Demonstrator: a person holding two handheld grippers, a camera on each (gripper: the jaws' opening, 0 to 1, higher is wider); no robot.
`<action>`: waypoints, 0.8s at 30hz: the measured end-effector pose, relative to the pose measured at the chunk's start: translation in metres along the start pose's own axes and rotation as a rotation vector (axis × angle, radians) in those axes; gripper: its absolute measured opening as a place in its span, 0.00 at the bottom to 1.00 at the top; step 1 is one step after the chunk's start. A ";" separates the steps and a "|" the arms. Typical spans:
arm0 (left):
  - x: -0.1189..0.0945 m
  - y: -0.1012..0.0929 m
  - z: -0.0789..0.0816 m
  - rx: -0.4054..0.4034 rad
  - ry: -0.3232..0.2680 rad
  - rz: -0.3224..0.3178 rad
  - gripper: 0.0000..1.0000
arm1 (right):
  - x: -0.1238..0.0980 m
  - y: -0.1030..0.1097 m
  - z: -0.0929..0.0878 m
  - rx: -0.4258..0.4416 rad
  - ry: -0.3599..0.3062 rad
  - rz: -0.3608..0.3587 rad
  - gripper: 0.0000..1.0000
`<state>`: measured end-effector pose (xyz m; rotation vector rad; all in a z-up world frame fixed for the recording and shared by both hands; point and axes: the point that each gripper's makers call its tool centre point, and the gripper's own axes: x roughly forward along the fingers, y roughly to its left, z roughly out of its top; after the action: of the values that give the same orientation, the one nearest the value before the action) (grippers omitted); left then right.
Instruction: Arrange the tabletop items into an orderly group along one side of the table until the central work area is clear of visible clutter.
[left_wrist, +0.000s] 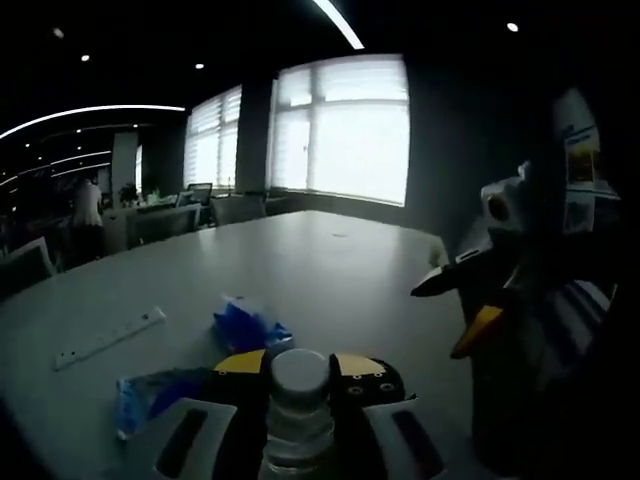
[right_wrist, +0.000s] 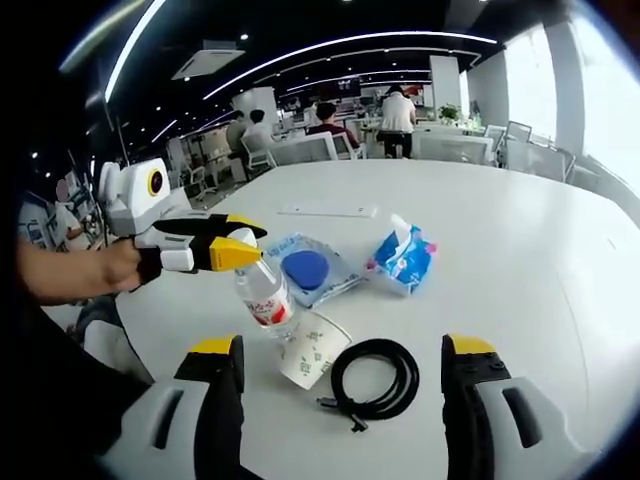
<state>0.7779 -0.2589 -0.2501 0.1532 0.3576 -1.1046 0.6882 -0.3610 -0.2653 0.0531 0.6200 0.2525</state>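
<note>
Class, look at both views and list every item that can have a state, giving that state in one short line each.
Water bottle: upright, capped, gripped at the neck by the left tool.
Paper cup: lying on its side beside the bottle.
Black cable: coiled, flat on the table.
Tissue pack: open, a tissue poking out.
Blue packet: lying flat.
Right tool: open, holding nothing.

Opposed low views, shared table (right_wrist: 520, 250)
</note>
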 end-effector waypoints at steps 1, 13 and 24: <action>0.000 0.001 0.000 -0.009 0.004 0.000 0.21 | 0.000 0.000 0.000 -0.001 0.000 0.001 0.77; -0.011 0.005 0.001 -0.030 0.012 -0.020 0.20 | 0.002 0.002 0.005 -0.016 0.000 -0.003 0.77; -0.041 0.020 0.025 -0.078 -0.020 -0.052 0.19 | 0.004 0.004 0.007 -0.016 -0.001 -0.005 0.76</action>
<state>0.7850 -0.2224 -0.2127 0.0641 0.3876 -1.1409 0.6946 -0.3557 -0.2610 0.0363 0.6166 0.2523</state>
